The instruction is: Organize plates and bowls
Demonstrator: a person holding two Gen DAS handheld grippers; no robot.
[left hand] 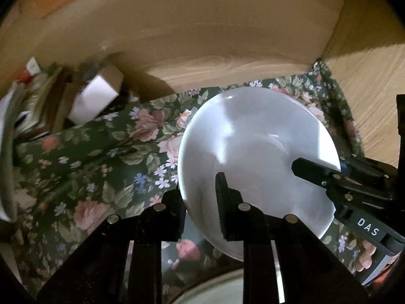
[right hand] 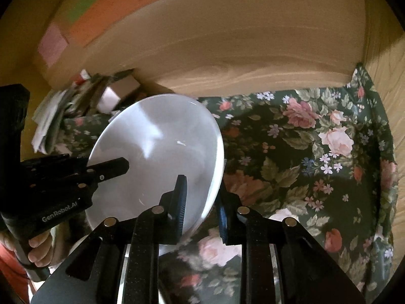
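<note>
We hold a white bowl (left hand: 253, 157) between our two grippers, one clamped on each side of its rim, above a dark green cloth with pink roses (left hand: 106, 167). In the left wrist view our left gripper (left hand: 200, 202) pinches the bowl's near left rim: one finger lies inside the bowl, the other outside and partly behind the wall. From the right edge of that view our right gripper (left hand: 316, 172) comes in over the opposite rim, its inner finger lying dark against the white inside.

In the right wrist view the same bowl (right hand: 162, 152) sits left of centre, tilted so that we look into it. Our right gripper (right hand: 202, 202) is pressed onto the rim nearest us, one ribbed pad inside and the other outside, the thin wall caught between them. The left gripper (right hand: 108, 169) enters from the left, its upper finger reaching over the far rim, and a hand (right hand: 38, 248) wraps its handle at the lower left.

The floral cloth (right hand: 316, 164) covers the surface up to a pale wooden wall (right hand: 227, 50). At the far left stands a blurred heap of boxes and papers (left hand: 76, 96). Another pale rim (left hand: 215, 288) shows under the left gripper, too hidden to tell what it is
</note>
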